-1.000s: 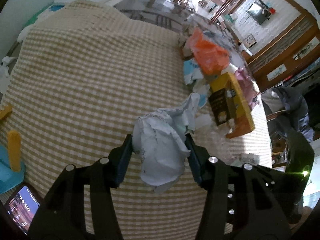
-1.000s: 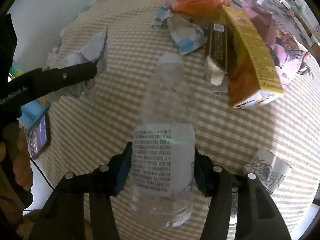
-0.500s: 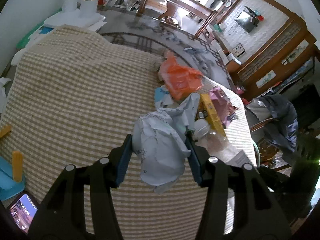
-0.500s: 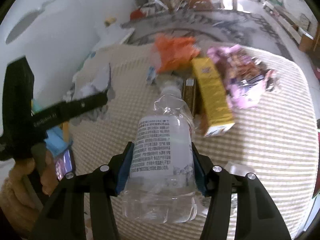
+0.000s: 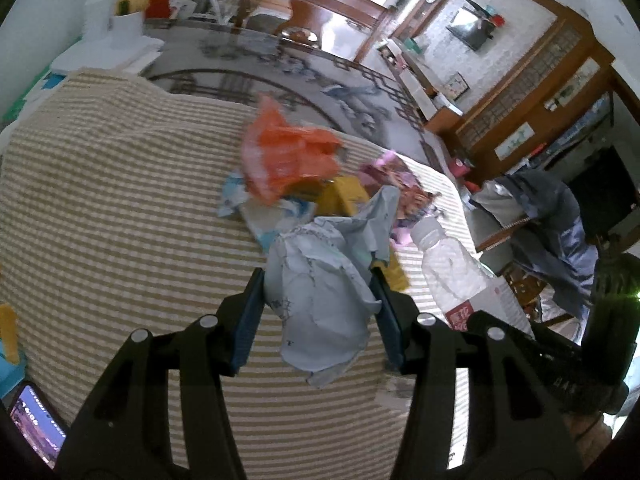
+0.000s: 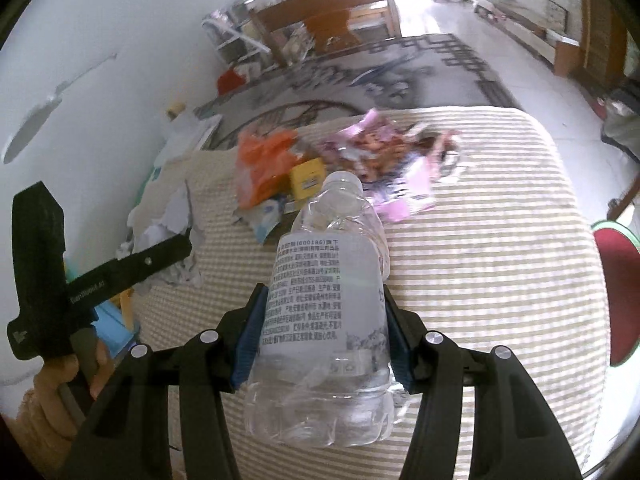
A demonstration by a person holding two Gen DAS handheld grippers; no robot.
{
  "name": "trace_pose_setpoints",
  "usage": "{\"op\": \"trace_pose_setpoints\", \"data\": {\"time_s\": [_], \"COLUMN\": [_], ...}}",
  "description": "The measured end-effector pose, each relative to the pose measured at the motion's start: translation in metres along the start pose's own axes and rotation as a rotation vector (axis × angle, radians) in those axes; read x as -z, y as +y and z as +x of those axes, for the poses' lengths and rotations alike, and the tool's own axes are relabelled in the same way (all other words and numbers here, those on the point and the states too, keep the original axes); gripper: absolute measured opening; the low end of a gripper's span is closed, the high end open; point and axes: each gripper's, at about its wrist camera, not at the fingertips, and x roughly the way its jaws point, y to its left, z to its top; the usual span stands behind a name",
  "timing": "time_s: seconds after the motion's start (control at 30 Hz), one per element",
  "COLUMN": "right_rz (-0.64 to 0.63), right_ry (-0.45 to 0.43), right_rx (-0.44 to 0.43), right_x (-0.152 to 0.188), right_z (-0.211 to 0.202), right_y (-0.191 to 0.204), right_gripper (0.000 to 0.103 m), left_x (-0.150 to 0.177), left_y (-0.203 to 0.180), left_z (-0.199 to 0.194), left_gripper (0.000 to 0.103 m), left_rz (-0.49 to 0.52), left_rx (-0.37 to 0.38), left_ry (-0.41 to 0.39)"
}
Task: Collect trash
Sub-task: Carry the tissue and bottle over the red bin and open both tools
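Note:
My left gripper (image 5: pixel 320 312) is shut on a crumpled pale grey paper wad (image 5: pixel 320 292) and holds it well above the checked tablecloth (image 5: pixel 120 216). My right gripper (image 6: pixel 324 340) is shut on a clear plastic bottle (image 6: pixel 324 308) with a white printed label, held above the table. The bottle also shows at the right of the left wrist view (image 5: pixel 452 276). The left gripper with its paper shows at the left of the right wrist view (image 6: pixel 160 248).
A trash pile lies at the table's far side: an orange plastic bag (image 5: pixel 288 156), a yellow box (image 5: pixel 344 200), pink wrappers (image 6: pixel 384 160) and blue-white wrappers (image 5: pixel 276 216). A phone (image 5: pixel 36 432) lies at the near left edge. A round red stool (image 6: pixel 620 292) stands at the right.
Both grippers have risen away from the table with their loads; the table and trash pile look smaller and farther. The bottle has come into the left wrist view.

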Motion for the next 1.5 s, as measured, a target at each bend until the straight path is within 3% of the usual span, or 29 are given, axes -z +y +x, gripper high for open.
{"op": "trace_pose_setpoints", "data": {"time_s": [0.37,0.57,0.77,0.93,1.3,1.43,1.5], "right_rz": [0.160,0.297,0.407,0.432,0.456,0.451,0.448], "right_ry": [-0.055,-0.070,-0.030,-0.004,-0.020,-0.026,-0.021], "right_rx": [0.096,0.196,0.254,0.261,0.266,0.260,0.254], "right_x": [0.009,0.018,0.035,0.048,0.055,0.054,0.054], "right_z": [-0.047,-0.074,-0.083,-0.087,-0.106,-0.109,-0.106], "right_y": [-0.102,-0.196,-0.283,-0.321,-0.376,-0.385,-0.388], "right_gripper": [0.053,0.053,0.053,0.053,0.053,0.053,0.053], "left_x": [0.008,0.018,0.035,0.051,0.077,0.083,0.086], "left_y": [-0.091,-0.148,-0.191,-0.227,-0.347,-0.372,-0.373], "left_z": [0.050,0.081,0.108,0.141,0.229,0.245,0.245], "left_gripper": [0.050,0.050,0.050,0.050,0.052,0.072,0.077], "left_rz": [0.114,0.169,0.190,0.195,0.312,0.354,0.349], "left_rx": [0.075,0.106,0.104,0.103,0.190,0.189,0.183], "left_ry": [0.088,0.131,0.177,0.238,0.369,0.389,0.393]}}
